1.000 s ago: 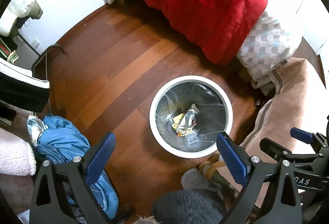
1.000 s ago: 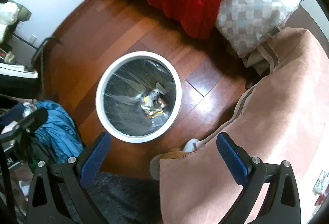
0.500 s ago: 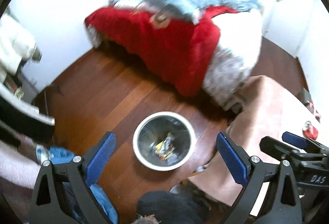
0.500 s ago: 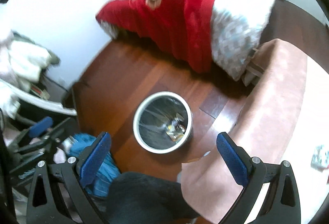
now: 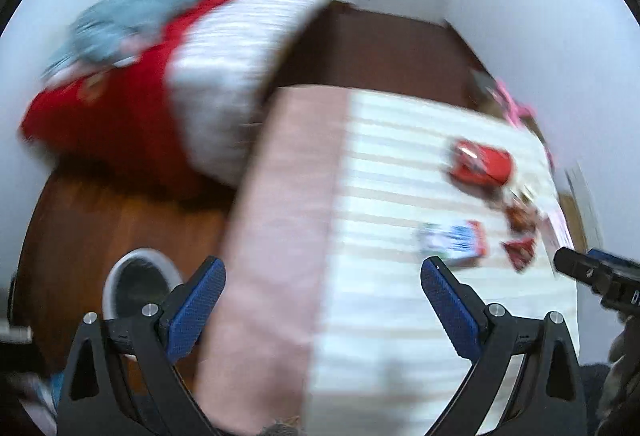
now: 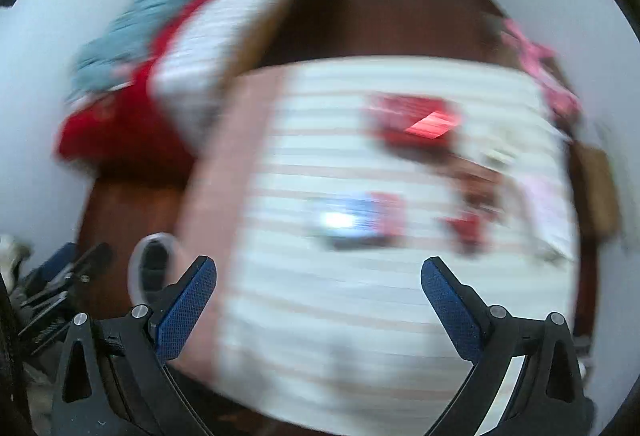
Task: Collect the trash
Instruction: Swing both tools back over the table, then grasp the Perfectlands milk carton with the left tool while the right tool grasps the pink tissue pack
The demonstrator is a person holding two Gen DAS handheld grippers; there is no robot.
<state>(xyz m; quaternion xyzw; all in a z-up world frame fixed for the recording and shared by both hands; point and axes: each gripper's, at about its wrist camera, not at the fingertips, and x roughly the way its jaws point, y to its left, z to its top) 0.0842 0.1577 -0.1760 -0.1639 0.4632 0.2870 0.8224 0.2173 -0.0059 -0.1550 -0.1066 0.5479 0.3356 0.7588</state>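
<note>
Both views are motion-blurred. My left gripper is open and empty above a striped, pink-edged tabletop. On it lie a red can, a blue and white wrapper and small red wrappers. The white-rimmed trash bin stands on the floor at lower left, behind my left finger. My right gripper is open and empty over the same table; the can, the blue wrapper, a red wrapper and the bin show there too.
A bed with a red blanket and grey-blue bedding stands at the back left on a wooden floor. Pink items lie past the table's far right corner. The other gripper shows at the right edge.
Both grippers have swung up and to the right, away from the trash bin, and now face the striped tabletop with the wrappers. Both stayed open and empty.
</note>
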